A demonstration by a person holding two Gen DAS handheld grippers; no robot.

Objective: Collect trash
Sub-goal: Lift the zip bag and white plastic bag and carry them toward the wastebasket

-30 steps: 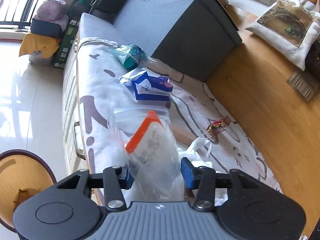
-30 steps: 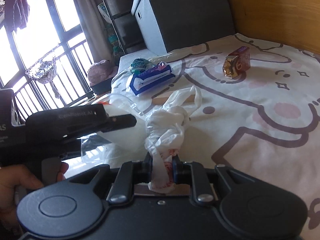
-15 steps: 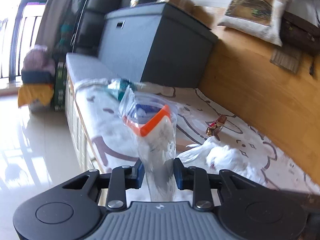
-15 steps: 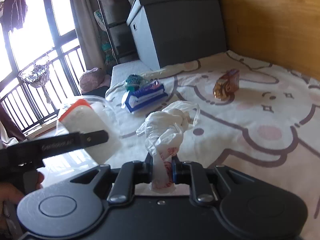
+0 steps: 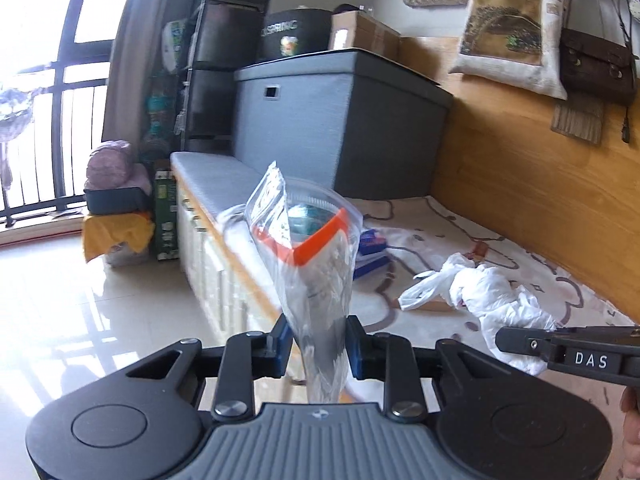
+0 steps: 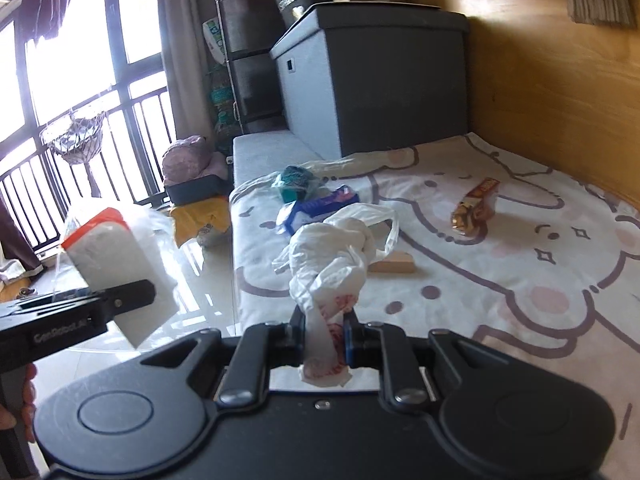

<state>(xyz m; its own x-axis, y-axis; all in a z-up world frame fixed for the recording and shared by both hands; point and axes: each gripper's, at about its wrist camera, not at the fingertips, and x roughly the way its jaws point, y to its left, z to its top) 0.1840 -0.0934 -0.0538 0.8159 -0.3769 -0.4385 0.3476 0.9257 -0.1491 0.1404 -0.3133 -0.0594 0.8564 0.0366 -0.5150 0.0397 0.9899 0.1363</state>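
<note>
My left gripper (image 5: 319,344) is shut on a clear zip bag with an orange strip (image 5: 316,264) and holds it upright above the floor beside the bed; the bag also shows in the right wrist view (image 6: 116,264). My right gripper (image 6: 324,334) is shut on a crumpled white plastic bag (image 6: 332,260), lifted over the bed edge; it shows in the left wrist view too (image 5: 492,292). On the patterned bed sheet (image 6: 520,280) lie a blue-and-white packet (image 6: 316,208), a teal wrapper (image 6: 294,180), a gold-and-red wrapper (image 6: 474,206) and a small wooden block (image 6: 394,266).
A grey storage box (image 6: 376,80) stands at the bed's far end, with a wooden wall (image 6: 560,100) along the right. Dark drawers (image 5: 216,60), bags and a yellow-covered pile (image 5: 112,228) stand by the window. Shiny tiled floor (image 5: 80,320) lies left of the bed.
My left gripper closed on the zip bag and lifted it, tilting up from looking down at the bed. The right gripper raised the white bag off the sheet.
</note>
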